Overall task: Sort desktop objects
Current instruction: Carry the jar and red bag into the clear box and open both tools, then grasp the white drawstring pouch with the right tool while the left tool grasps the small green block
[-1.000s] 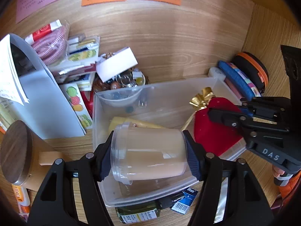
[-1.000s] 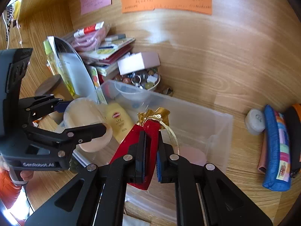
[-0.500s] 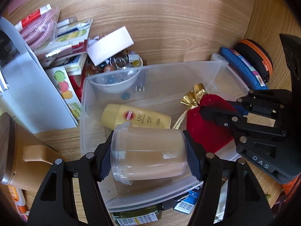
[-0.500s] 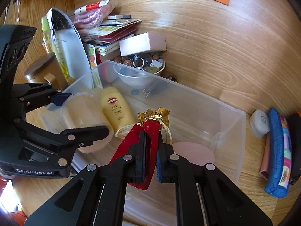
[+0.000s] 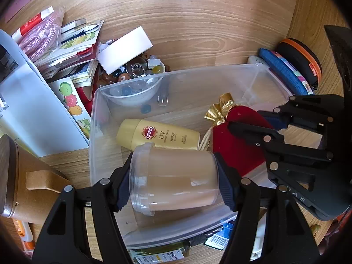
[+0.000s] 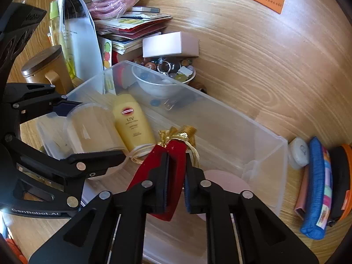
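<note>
While the yellow sunscreen bottle (image 5: 157,134) already lies in the clear plastic box (image 5: 259,70), lots of small things wait outside. Over the box, the left gripper (image 5: 173,183) squeezes a see-through plastic jar (image 5: 173,178) sideways, and the right gripper (image 6: 176,171) pinches a red velvet pouch with a gold bow (image 6: 176,151).

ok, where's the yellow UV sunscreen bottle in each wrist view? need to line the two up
Left wrist: the yellow UV sunscreen bottle lies centre frame, on its side in the clear plastic bin, just beyond the translucent jar held by the left gripper.
Right wrist: left of centre, cap pointing away.
Shared landmark: the red velvet pouch with gold ribbon, held by the right gripper.
</note>
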### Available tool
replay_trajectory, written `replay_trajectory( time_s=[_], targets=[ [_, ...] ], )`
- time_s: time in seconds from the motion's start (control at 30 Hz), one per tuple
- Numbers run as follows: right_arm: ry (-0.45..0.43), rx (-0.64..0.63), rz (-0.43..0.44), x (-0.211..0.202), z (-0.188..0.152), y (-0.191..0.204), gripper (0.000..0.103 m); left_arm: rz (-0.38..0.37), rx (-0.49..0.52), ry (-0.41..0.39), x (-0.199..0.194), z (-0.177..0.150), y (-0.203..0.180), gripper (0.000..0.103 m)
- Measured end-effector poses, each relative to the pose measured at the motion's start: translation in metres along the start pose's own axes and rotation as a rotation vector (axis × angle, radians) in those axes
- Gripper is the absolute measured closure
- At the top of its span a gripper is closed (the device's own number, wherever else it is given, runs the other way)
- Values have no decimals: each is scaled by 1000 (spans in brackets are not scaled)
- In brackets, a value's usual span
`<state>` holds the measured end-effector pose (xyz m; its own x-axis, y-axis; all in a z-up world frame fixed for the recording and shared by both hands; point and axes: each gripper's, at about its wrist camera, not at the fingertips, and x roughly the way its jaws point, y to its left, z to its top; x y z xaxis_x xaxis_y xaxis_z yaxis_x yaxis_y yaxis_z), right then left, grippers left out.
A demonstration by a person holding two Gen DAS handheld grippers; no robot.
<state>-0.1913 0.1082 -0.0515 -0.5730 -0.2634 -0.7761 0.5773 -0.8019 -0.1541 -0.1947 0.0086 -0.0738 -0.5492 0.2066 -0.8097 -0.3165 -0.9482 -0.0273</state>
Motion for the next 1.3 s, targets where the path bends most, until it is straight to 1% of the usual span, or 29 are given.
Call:
replay_trajectory(
  time_s=[0.1,0.2,0.27,0.3,0.37,0.5,0.6,0.63,0.67,0.77,0.83,0.93,1.1,1.2,1.3],
  targets=[
    [2,-1,-13,-3,0,-1,86,-16,-8,9,0,0,0,34],
    [0,8,-23,-7,0,-3,77,-13,-17,13,-1,0,1,32],
    [-4,13,-35,-12,-1,-5,66,-19,-27,12,-3,0,2,31],
    [-8,13,-39,-14,-1,-5,64,-22,-31,9,-6,0,3,30],
    [-21,11,-56,-21,-3,-5,56,-14,-32,0,-10,0,4,28],
    [-50,15,-83,-38,-5,-7,54,-7,-35,-19,-22,-1,2,26],
    [-71,27,-94,-52,-8,-9,52,2,-44,-44,-34,-2,1,18],
    [-78,30,-100,-56,-9,-10,49,7,-48,-56,-40,-2,1,14],
    [-85,33,-104,-61,-10,-10,45,13,-50,-69,-45,-3,1,13],
    [-114,42,-120,-78,-15,-10,41,32,-59,-103,-62,-5,2,11],
    [-134,47,-127,-91,-18,-10,39,43,-69,-129,-75,-7,3,8],
    [-163,60,-137,-110,-23,-9,29,51,-88,-159,-90,-10,7,7],
    [-220,80,-145,-142,-32,-3,28,46,-132,-203,-117,-20,13,5],
    [-248,95,-137,-158,-39,1,22,52,-146,-229,-131,-27,15,4],
    [-284,111,-131,-175,-48,7,21,72,-151,-248,-142,-39,17,4]
  ],
)
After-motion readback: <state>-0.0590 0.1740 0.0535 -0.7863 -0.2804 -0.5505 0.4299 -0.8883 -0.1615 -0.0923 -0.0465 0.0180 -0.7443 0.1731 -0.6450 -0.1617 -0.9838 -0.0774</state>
